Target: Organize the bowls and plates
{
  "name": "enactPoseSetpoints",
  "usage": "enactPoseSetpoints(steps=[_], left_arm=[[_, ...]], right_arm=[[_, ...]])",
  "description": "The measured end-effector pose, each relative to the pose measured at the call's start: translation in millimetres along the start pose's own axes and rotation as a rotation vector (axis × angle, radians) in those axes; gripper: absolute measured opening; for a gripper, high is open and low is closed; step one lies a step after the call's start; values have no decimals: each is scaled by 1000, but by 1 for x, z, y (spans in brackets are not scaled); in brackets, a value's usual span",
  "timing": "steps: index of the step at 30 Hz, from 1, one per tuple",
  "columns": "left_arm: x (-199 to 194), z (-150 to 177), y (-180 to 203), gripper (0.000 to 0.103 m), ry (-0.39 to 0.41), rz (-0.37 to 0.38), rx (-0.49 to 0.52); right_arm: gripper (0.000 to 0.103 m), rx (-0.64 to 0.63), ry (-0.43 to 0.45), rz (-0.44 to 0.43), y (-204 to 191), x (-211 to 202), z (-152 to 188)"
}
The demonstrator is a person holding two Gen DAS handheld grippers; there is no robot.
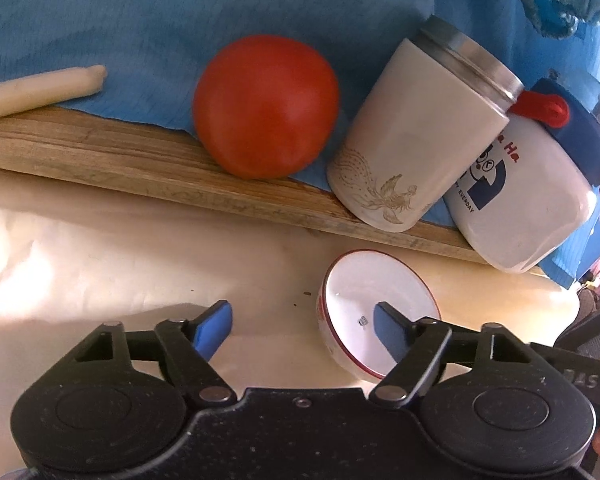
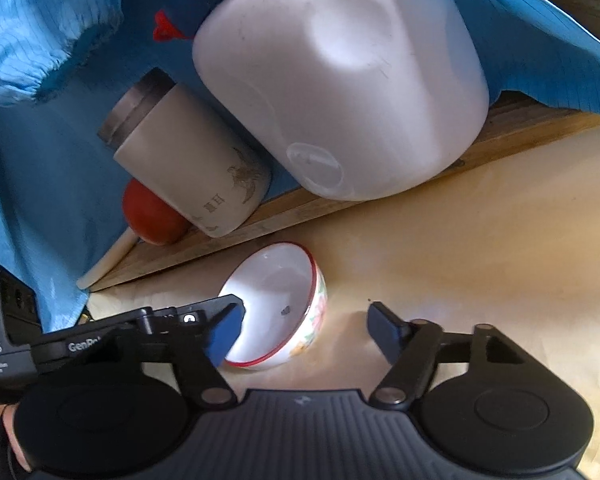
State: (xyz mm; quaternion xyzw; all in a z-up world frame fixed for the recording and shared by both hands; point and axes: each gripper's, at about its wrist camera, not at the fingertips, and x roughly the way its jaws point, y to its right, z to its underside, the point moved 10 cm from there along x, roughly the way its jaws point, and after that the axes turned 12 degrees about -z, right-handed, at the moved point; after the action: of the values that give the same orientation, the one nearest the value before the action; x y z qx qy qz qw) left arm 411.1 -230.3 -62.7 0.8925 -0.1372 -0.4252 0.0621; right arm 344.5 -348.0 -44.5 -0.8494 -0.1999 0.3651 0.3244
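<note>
One small bowl lay tipped on the pale table by a wooden board. Both grippers, left and right, stood open astride its rim, pads not visibly pressing. Glazed, it looked light, stiff, slippery, breakable; the rim seemed the best hold.

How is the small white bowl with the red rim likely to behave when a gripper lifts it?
The bowl looks glazed and glossy, so it is probably slippery and breakable. Its walls curve, so pads may slide. It appears already tilted, so it may rock or tip.
</note>
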Motion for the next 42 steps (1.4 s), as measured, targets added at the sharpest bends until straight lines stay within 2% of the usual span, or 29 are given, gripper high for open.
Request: enactPoseSetpoints(steps=[2,4,6,10,15,25,29,42], left_arm=[[0,1,2,71,3,6,-6],[-1,1,4,57,4,18,-3],[1,3,7,50,-2,29,8],[0,5,11,36,-6,48,29],[-1,9,14,25,-20,70,41],[-3,5,28,17,0,61,80],[-4,4,34,16,4,55,89],[-25,-3,41,16,48,54,97]], right_arm=[[57,-3,2,15,2,2,0],[48,-6,3,31,4,3,0],[39,-7,1,37,6,5,1],[33,-3,-5,20,4,8,3],[26,13,-17,-2,4,4,3],[19,20,-22,11,1,6,5],[16,30,-22,9,2,7,4],[16,50,-1,-19,-3,-10,0]])
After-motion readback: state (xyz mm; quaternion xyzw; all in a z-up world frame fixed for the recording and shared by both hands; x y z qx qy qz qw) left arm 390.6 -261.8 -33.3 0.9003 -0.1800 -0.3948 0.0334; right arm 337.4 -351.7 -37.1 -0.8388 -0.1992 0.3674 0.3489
